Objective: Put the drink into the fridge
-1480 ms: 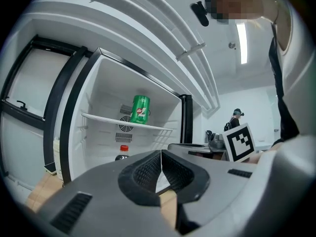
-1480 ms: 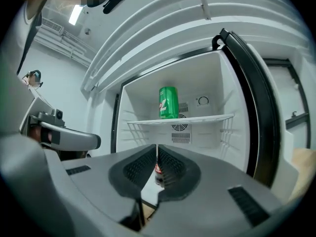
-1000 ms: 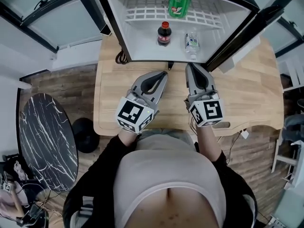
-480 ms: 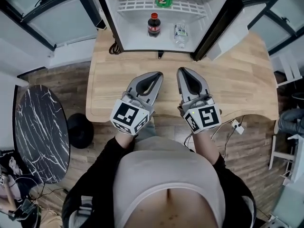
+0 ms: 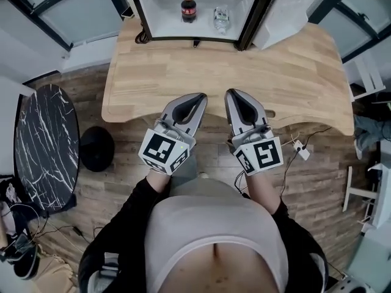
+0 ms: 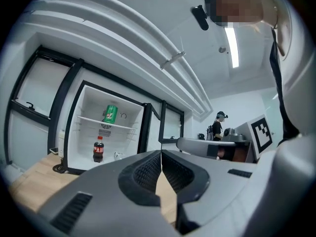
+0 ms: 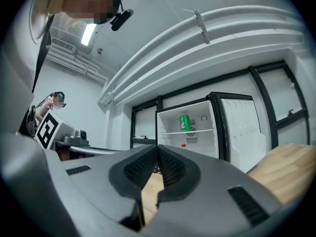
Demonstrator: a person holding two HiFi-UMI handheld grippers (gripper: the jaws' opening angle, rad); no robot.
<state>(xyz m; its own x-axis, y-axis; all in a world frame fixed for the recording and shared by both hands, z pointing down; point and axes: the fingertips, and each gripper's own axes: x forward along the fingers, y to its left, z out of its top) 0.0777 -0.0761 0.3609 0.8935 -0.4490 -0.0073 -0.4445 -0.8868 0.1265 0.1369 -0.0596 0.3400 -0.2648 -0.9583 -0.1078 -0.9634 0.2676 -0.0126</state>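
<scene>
I hold my left gripper [image 5: 199,96] and right gripper [image 5: 230,94] closed and empty above the table's [image 5: 293,72] near edge. A cola bottle [image 5: 189,8] stands in the fridge [image 5: 168,28].

Your left gripper [image 5: 199,97] and right gripper [image 5: 231,94] are grey, each with a cube of black-and-white square markers. The fridge [image 5: 144,10] is white inside with a black frame. Its cola bottle [image 5: 189,8] is dark with a red cap and label, the water bottle [image 5: 221,19] clear, the can [image 6: 110,114] green. The table [image 5: 293,72] is pale wood, the round side table [image 5: 46,145] black marble veined white, the floor [image 5: 324,182] brown planks
</scene>
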